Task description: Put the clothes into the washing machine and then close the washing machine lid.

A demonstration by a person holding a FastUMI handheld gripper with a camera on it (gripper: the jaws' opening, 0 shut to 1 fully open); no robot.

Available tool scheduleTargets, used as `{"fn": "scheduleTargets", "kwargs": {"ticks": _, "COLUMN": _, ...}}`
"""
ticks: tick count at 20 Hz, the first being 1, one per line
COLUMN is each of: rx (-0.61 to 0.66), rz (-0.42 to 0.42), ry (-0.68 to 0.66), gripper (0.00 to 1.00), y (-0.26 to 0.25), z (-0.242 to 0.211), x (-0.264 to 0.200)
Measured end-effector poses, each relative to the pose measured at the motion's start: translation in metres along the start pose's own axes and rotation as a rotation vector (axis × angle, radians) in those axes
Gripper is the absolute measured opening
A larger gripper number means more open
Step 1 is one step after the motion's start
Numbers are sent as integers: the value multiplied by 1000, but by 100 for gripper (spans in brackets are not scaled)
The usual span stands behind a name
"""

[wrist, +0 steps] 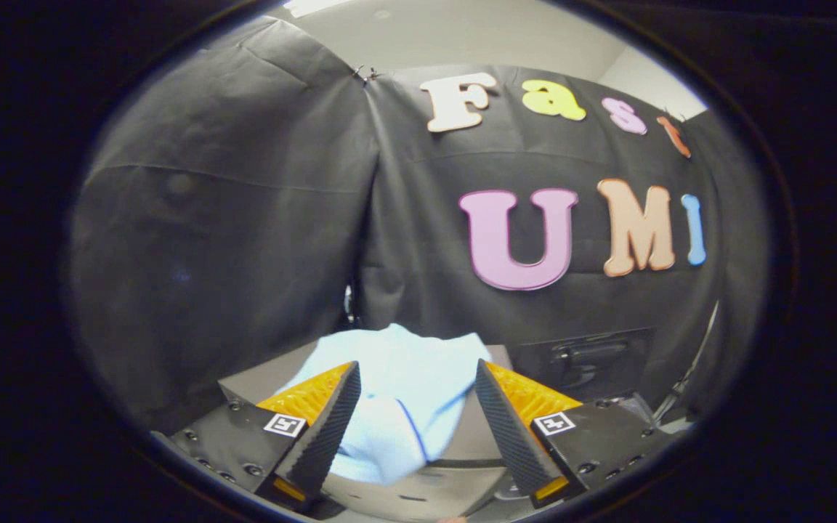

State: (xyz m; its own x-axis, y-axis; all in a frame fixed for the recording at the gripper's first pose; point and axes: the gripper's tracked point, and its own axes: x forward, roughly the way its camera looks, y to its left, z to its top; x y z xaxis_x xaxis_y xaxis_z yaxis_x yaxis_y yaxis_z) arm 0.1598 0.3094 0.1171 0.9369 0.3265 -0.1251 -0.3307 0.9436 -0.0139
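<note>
A light blue garment (400, 396) lies bunched on a grey flat surface (262, 378) and drapes over its near edge. A thin dark blue line runs down the cloth. My gripper (415, 365) is open, and the garment sits between and just beyond its two fingers. Neither finger presses on the cloth. Below the draped cloth shows a grey panel with small slots (418, 494); I cannot tell whether it belongs to the washing machine.
Black cloth walls close off the back and the left. A dark case with a handle (584, 359) stands beyond the right finger, against the back wall. A thin metal rod (698, 356) leans further to the right.
</note>
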Motion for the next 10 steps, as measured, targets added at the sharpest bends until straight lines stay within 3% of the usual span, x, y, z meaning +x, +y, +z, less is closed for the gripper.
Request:
{"fn": "scheduleTargets", "kwargs": {"ticks": 3, "rx": -9, "rz": -2, "ry": 114, "gripper": 98, "y": 17, "z": -5, "x": 46}}
{"fn": "scheduleTargets", "kwargs": {"ticks": 7, "rx": -138, "rz": -119, "ry": 221, "gripper": 98, "y": 6, "z": -21, "x": 107}}
{"fn": "scheduleTargets", "kwargs": {"ticks": 10, "rx": -113, "rz": -186, "ry": 299, "gripper": 99, "y": -3, "z": -41, "x": 128}}
